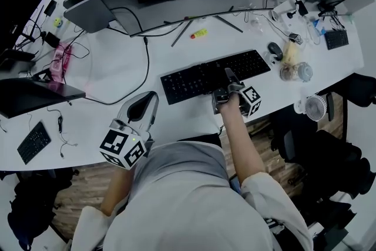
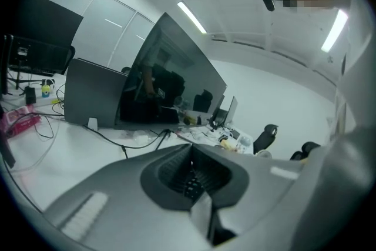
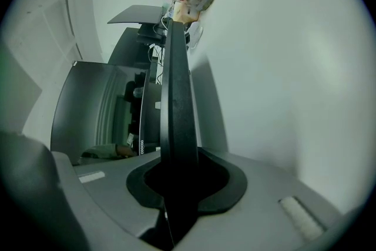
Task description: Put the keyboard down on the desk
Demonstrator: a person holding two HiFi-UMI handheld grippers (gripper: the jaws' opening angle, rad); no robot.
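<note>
Black flat keyboard [image 1: 200,76], near edge clamped by right gripper [image 1: 231,82], almost on white desk [image 1: 117,67]: probably the lowering step. Next: settle flat, release. Left gripper [image 1: 141,111] closed, empty.

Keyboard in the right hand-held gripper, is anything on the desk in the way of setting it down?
Nothing visible does. The right hand-held gripper grips the keyboard by its near edge over bare white desk. The mouse sits clear to its right, and the black cable clear to its left.
</note>
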